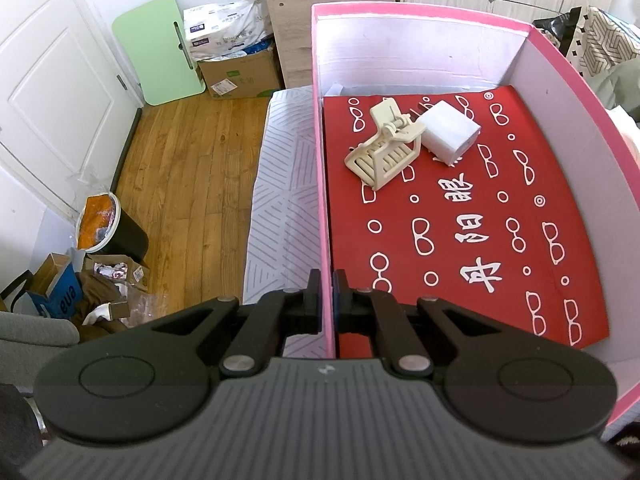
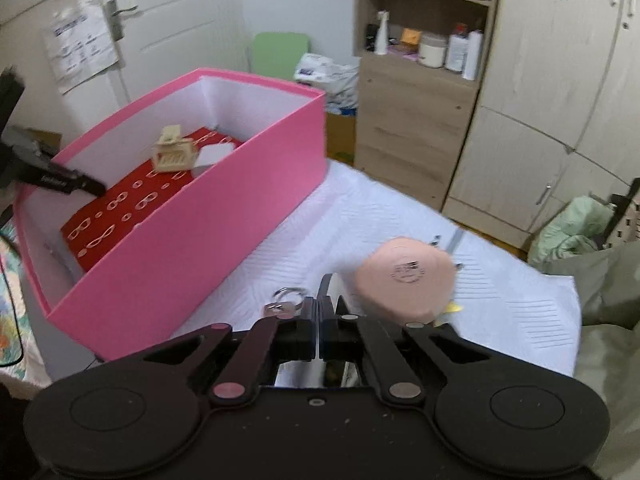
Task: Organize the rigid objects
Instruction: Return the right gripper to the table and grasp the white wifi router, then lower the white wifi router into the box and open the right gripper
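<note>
- Gripping the near left wall of the pink box, my left gripper has one finger outside and one inside, pressed together on the cardboard at the lower centre of the left wrist view; I judge this hold steadies the box while items go in.
- My right gripper sits low at the bottom centre of the right wrist view with its fingers drawn together; nothing shows clearly between them, though a thin pale edge rises just past the tips and I cannot tell what it is.
- Just beyond the right fingertips, a metal key ring lies on the white quilted cover, and a peach rounded object sits to its right, centre-right of frame, blurred. Both are outside the box, so I judge them pending.
- Further off, mid-frame in the left view, a beige wooden model and a white block rest touching each other on the red patterned liner, already stowed.
- My left arm reaches over the box from above; my right points forward and slightly downward across the cover.
</note>
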`<state>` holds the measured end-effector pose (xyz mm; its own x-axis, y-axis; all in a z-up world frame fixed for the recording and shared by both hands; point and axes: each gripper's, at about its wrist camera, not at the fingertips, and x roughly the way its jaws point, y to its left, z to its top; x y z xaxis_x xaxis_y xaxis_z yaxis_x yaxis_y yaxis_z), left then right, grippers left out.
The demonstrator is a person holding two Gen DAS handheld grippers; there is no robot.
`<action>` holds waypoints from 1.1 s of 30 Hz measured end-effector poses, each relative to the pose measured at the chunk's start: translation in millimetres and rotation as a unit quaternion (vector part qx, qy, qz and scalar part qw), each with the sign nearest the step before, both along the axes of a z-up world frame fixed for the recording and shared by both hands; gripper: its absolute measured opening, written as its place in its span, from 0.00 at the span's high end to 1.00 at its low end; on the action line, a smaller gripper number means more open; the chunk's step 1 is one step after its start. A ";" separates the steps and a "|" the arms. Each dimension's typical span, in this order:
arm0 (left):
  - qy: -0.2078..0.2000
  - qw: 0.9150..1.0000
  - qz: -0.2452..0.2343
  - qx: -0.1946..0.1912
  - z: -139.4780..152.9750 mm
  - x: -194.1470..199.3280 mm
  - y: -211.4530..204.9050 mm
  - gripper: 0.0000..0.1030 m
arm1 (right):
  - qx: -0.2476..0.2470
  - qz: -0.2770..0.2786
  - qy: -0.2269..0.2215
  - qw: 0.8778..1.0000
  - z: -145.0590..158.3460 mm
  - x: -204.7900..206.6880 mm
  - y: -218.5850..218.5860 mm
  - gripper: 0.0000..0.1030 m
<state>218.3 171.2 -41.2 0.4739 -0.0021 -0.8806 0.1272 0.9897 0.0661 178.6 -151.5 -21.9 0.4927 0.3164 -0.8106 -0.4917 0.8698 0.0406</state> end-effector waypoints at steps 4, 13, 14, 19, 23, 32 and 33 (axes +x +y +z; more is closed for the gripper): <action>0.000 1.000 0.000 0.000 0.2 0.2 0.9 0.96 | 0.022 -0.007 0.020 1.000 -4.2 -2.4 -3.3 0.91; -0.001 1.000 0.000 -0.002 -0.2 -0.1 1.2 0.96 | 0.045 -0.055 0.078 0.994 -29.2 -4.2 -4.6 0.58; -0.001 1.000 0.000 -0.002 -0.2 -0.2 1.1 0.96 | 0.041 -0.062 0.081 0.994 -32.2 -4.7 -2.9 0.54; 0.001 1.000 -0.003 -0.001 -0.4 0.0 0.8 0.96 | 0.031 -0.089 0.091 0.991 -41.2 -3.8 0.4 0.44; 0.000 1.000 -0.005 -0.004 -0.1 -0.3 1.3 0.96 | 0.017 -0.083 0.103 0.991 -45.8 4.7 5.1 0.35; -0.001 1.000 -0.004 -0.008 0.2 -0.2 4.3 0.96 | -0.005 -0.063 0.077 0.995 -57.5 15.5 17.8 0.31; -0.001 1.000 -0.003 -0.008 0.1 -0.1 4.7 0.96 | -0.006 -0.059 0.073 0.996 -57.7 14.5 18.2 0.31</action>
<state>218.2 175.8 -41.1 0.4755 -0.0182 -0.8795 0.1326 0.9898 0.0513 193.1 -133.3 -79.6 0.4031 0.2531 -0.8795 -0.3750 0.9223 0.0935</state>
